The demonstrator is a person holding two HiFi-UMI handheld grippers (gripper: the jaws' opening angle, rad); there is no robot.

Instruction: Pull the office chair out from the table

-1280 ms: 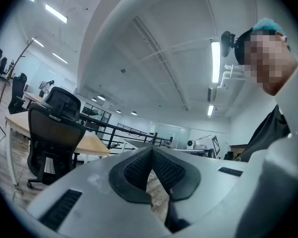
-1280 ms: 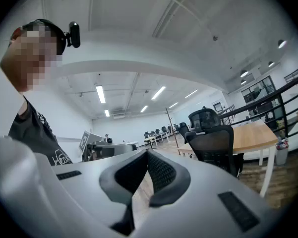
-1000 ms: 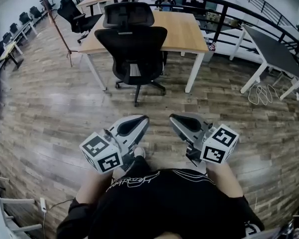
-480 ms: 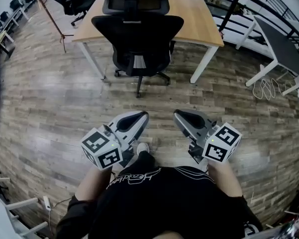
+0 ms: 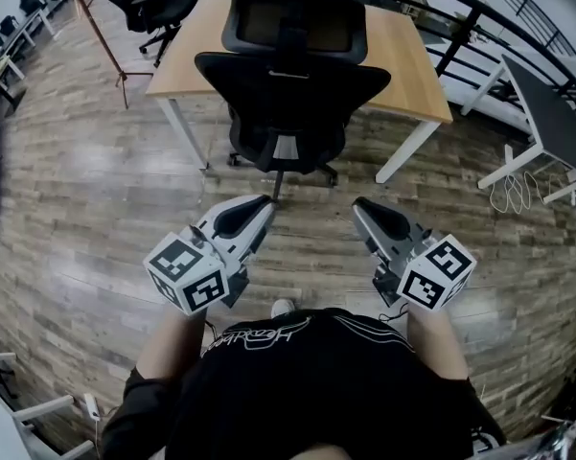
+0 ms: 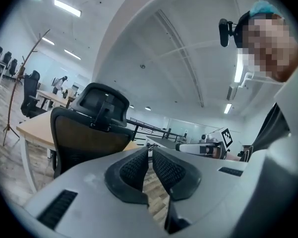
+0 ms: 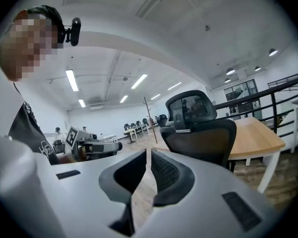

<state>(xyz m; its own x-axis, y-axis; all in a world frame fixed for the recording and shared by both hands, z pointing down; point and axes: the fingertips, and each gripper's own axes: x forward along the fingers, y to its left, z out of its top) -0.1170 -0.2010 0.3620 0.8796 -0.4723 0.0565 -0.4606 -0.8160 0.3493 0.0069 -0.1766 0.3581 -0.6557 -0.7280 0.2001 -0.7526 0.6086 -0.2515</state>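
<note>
A black office chair (image 5: pixel 291 89) with a mesh back and headrest stands tucked under a light wooden table (image 5: pixel 403 65), its back toward me. My left gripper (image 5: pixel 261 203) is shut and empty, a short way in front of the chair's wheeled base. My right gripper (image 5: pixel 361 205) is also shut and empty, to the right of that base. Neither touches the chair. In the left gripper view the chair (image 6: pixel 87 133) rises just beyond the closed fingertips (image 6: pixel 149 151). In the right gripper view the chair (image 7: pixel 201 130) stands to the right of the closed fingertips (image 7: pixel 149 153).
A coat stand (image 5: pixel 101 36) stands left of the table. Another black chair (image 5: pixel 144 3) is at the far left. White desks (image 5: pixel 546 103) and a cable loop (image 5: pixel 506 192) lie to the right, behind a black railing (image 5: pixel 470 12). The floor is wood plank.
I have walked toward the chair; it and the table now look larger and closer. Both grippers have advanced with me, staying shut.
</note>
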